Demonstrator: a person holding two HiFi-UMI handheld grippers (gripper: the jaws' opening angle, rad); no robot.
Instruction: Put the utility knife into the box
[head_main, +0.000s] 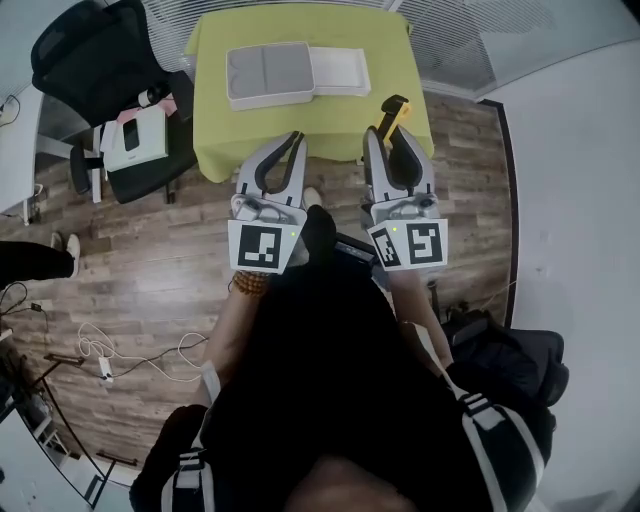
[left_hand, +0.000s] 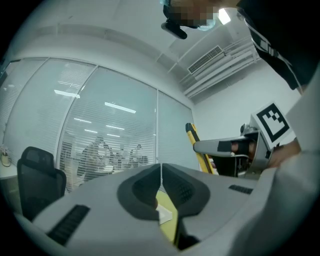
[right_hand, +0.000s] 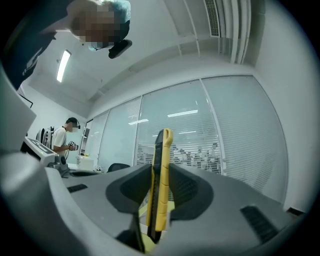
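The right gripper (head_main: 392, 142) clamps the knife (head_main: 394, 108), mid-carry; the left gripper (head_main: 296, 140) is closed on nothing. The next move likely calls for reaching over the box (head_main: 268, 75) and releasing.

Utility knife (right_hand: 161, 185) yellow-black — tablecloth (head_main: 300, 135) (lime) green.

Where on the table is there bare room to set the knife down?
Widest bare patch: the green cloth in front of the grey box, up to the near edge. Narrow strips lie left of the box and right of the white lid. The back centre is crowded by both.
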